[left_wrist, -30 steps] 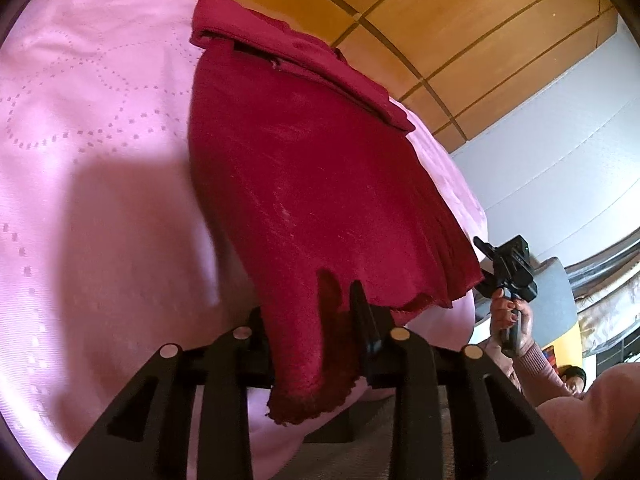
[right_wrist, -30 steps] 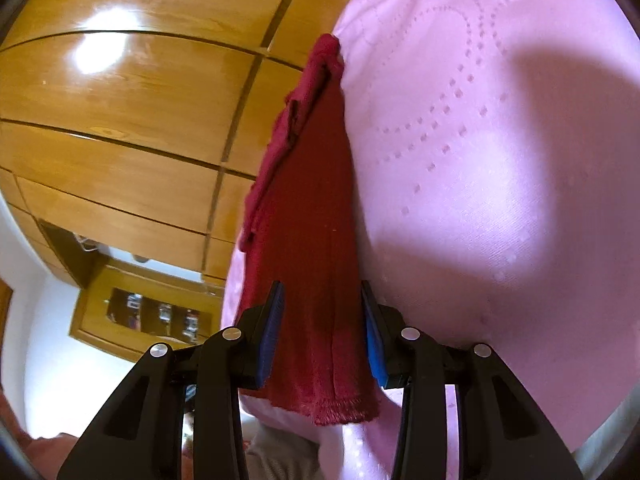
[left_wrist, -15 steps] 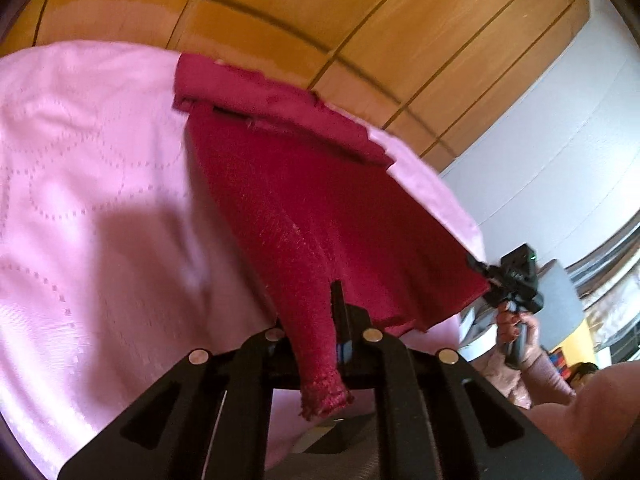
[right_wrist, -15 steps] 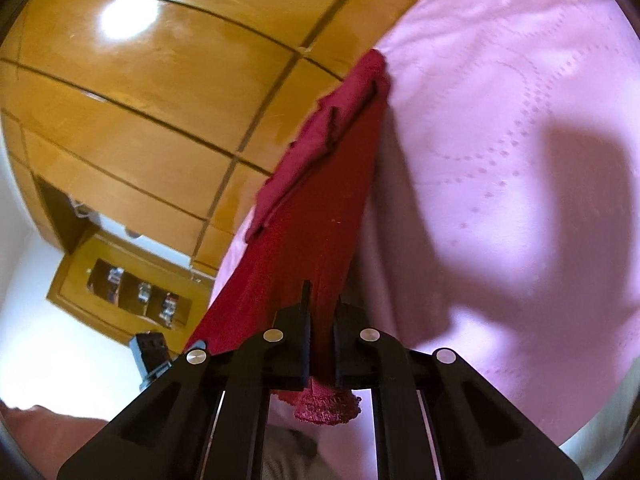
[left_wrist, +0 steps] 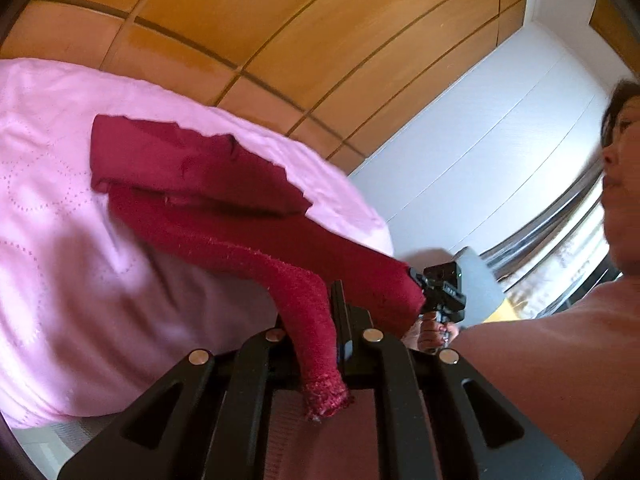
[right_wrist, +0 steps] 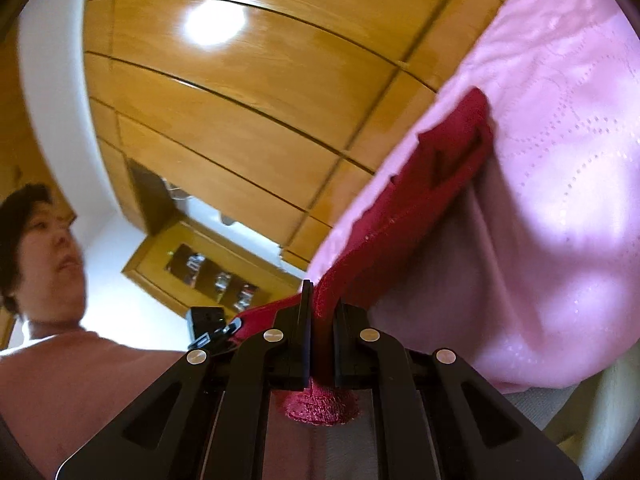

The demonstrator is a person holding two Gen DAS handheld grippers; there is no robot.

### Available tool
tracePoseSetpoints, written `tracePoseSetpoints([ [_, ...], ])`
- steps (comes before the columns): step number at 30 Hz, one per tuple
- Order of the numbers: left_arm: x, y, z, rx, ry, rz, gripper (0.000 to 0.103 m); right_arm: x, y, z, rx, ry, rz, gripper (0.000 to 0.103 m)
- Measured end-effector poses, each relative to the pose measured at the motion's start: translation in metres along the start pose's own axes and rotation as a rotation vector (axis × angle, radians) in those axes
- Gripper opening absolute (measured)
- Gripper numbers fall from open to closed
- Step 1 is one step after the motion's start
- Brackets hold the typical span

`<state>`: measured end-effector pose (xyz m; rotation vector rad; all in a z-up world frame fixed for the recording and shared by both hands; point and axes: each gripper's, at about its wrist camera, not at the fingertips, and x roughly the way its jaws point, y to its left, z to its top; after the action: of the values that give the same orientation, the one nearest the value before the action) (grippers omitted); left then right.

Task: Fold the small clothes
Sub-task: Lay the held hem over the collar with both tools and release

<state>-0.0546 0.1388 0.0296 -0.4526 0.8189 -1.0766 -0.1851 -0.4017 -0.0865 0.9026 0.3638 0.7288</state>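
Note:
A dark red knitted garment [left_wrist: 224,200] lies partly on the pink bedspread [left_wrist: 52,208], its far folded end resting flat. My left gripper [left_wrist: 326,320] is shut on one near corner, whose hem hangs out behind the fingers. My right gripper [right_wrist: 322,312] is shut on the other near corner of the red garment [right_wrist: 440,176], lifted off the pink bedspread [right_wrist: 560,160]. The near edge is stretched between the two grippers, above the bed. In the left wrist view the right gripper [left_wrist: 416,280] shows at the cloth's far corner.
Wooden wardrobe panels [left_wrist: 300,32] stand behind the bed. A person [right_wrist: 44,240] is close on the near side, with an arm [left_wrist: 560,352] beside the left gripper. A white wall [left_wrist: 480,128] and a wooden cabinet [right_wrist: 208,276] lie beyond the bed edge.
Both grippers closed on the red garment's near corners, then rose and pulled back, lifting the near edge off the bedspread. The cloth now stretches taut from its folded far end.

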Motion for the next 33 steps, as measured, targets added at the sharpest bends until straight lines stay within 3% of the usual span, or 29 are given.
tracePoseSetpoints([
  [4,-0.003,0.02,0.013,-0.059,-0.054,-0.028,0.007,0.012,-0.003,0.027,0.018,-0.056,0.045,0.007],
  [10,0.019,0.059,0.052,-0.102,-0.104,0.06,0.008,0.057,-0.026,0.089,0.082,-0.09,0.034,0.007],
  [15,0.04,0.097,0.085,-0.111,-0.113,0.147,0.008,0.093,-0.057,0.132,0.171,-0.091,-0.015,0.007],
  [20,0.072,0.141,0.112,-0.151,-0.075,0.233,0.008,0.13,-0.097,0.166,0.275,-0.072,-0.121,0.007],
  [25,0.101,0.18,0.129,-0.19,-0.049,0.301,0.008,0.16,-0.135,0.184,0.351,-0.05,-0.232,0.007],
  [29,0.114,0.205,0.136,-0.247,-0.052,0.316,0.009,0.173,-0.152,0.191,0.371,-0.049,-0.265,0.007],
  [31,0.121,0.21,0.137,-0.266,-0.047,0.336,0.011,0.175,-0.154,0.195,0.354,-0.059,-0.285,0.013],
  [33,0.127,0.215,0.139,-0.289,-0.042,0.334,0.021,0.179,-0.153,0.2,0.335,-0.067,-0.289,0.043],
])
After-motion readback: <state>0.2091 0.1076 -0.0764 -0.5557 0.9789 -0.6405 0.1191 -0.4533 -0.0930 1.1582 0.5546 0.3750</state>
